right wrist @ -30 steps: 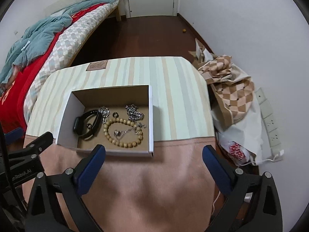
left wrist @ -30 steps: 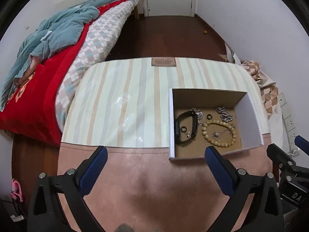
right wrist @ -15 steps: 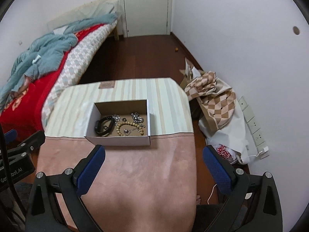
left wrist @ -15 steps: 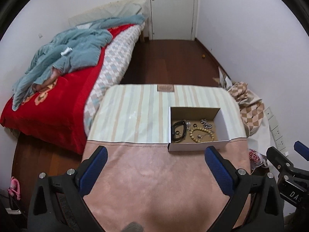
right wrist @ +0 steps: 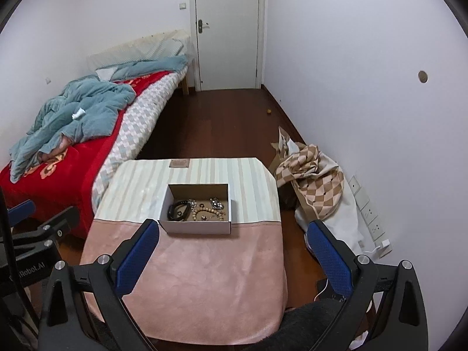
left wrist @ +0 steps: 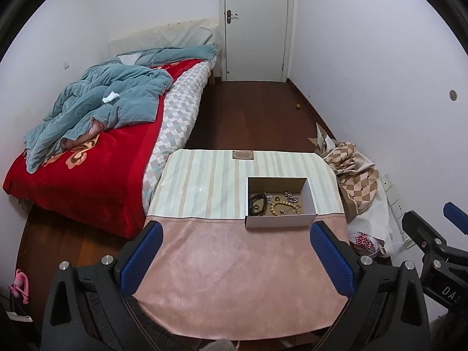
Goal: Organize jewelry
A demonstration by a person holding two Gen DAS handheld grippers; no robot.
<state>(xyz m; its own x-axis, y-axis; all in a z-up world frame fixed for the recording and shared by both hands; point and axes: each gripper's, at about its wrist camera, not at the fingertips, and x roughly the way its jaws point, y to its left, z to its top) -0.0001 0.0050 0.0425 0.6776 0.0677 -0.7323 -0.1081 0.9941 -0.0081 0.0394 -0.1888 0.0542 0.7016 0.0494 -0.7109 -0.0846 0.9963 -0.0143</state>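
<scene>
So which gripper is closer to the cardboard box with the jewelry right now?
Right, though only slightly. The right gripper sits nearly straight behind the cardboard box. The left gripper is back and off to the box's left. Both are open and well short of it.

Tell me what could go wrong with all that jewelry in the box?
1. The chains, bead bracelet and black band lie close together in the box, so grabbing one might drag another out.
2. The ring looks tiny next to the wide-open right tongs and left tongs, so it may slip.
3. The box looks light and could slide on the cloth.
</scene>
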